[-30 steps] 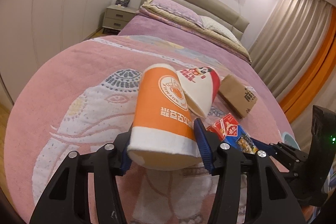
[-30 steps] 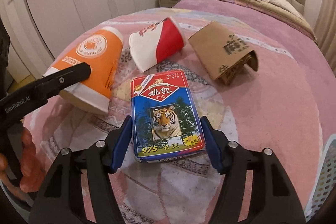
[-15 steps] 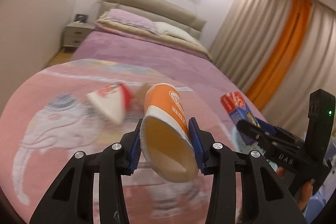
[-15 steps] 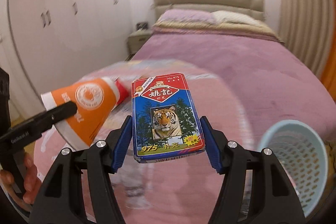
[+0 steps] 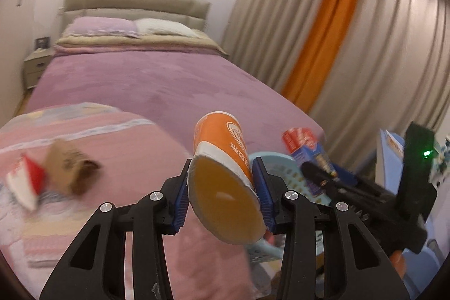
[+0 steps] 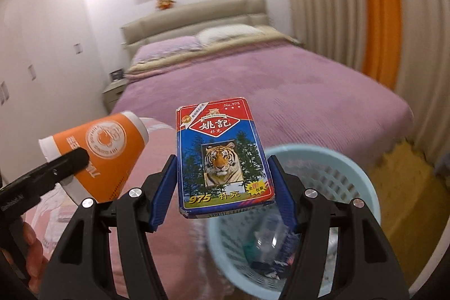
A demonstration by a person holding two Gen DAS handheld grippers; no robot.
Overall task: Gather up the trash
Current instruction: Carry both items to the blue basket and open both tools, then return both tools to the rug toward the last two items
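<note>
moved since earlier: both held items are lifted off the pink blanket (image 5: 118,148) and carried to the right toward the light blue basket (image 6: 337,167); the red-and-white cup (image 5: 25,182) and brown paper bag (image 5: 67,170), once just ahead of the tongs, now lie far left on that blanket.
left gripper (image 5: 222,187): jaws have just been closing, and now clamp the orange paper cup (image 5: 225,156) by its sides, squashing its open mouth to an oval that faces the camera.
right gripper (image 6: 225,187): blue pads pressed on the long edges of the tiger card box (image 6: 222,156), held flat with the printed face up.
cup position: in the air over the near right edge of the bed, left of the card box, with the basket rim just behind it.
card box position: above the near left rim of the basket.
basket: on the floor beside the bed, with some crumpled clear plastic (image 6: 270,241) at its bottom.
background: purple bedspread (image 6: 253,80), pillows and beige headboard far, grey and orange curtains right.
</note>
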